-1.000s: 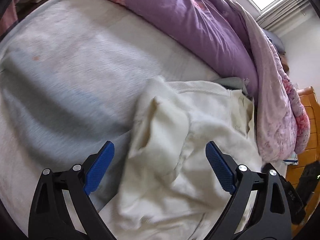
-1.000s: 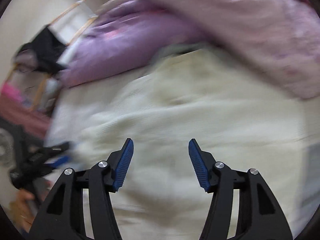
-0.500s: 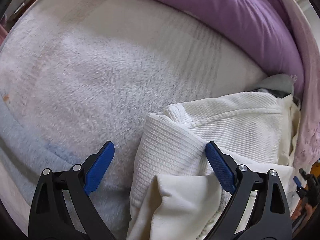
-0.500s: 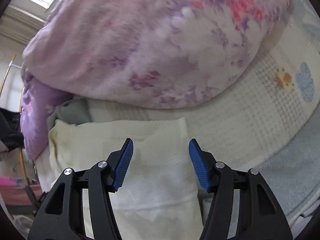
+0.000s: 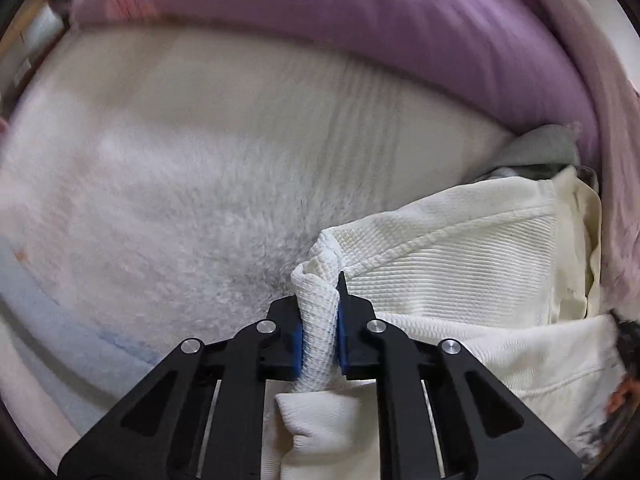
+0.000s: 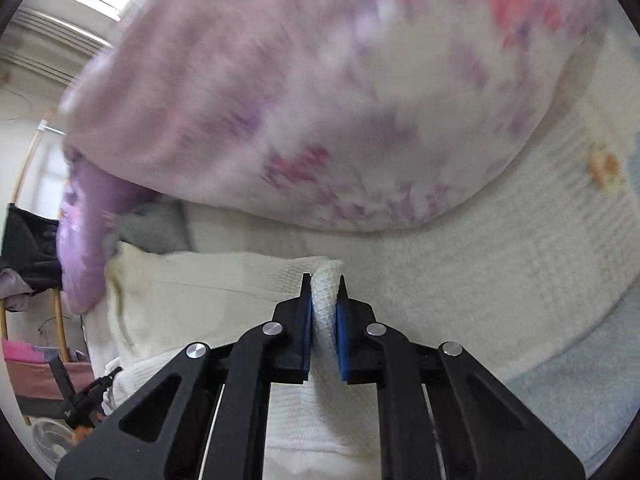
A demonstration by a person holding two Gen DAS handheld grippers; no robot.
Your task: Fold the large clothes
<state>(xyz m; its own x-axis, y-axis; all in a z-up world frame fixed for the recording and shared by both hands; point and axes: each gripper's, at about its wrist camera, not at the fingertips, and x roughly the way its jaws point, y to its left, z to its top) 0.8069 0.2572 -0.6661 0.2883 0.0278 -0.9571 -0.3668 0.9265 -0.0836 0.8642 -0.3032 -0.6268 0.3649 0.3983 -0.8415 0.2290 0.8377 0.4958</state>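
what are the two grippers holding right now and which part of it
Both hold the white garment. The left gripper has just closed on a bunched corner; the right gripper has just closed on another corner of its edge.

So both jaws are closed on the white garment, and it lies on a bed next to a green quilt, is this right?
Not quite: the quilt is not green. The left wrist view shows a purple quilt behind the white garment. The rest holds: the left gripper and the right gripper each have their jaws, which have just been closing, shut on a fold of that garment, on the bed.
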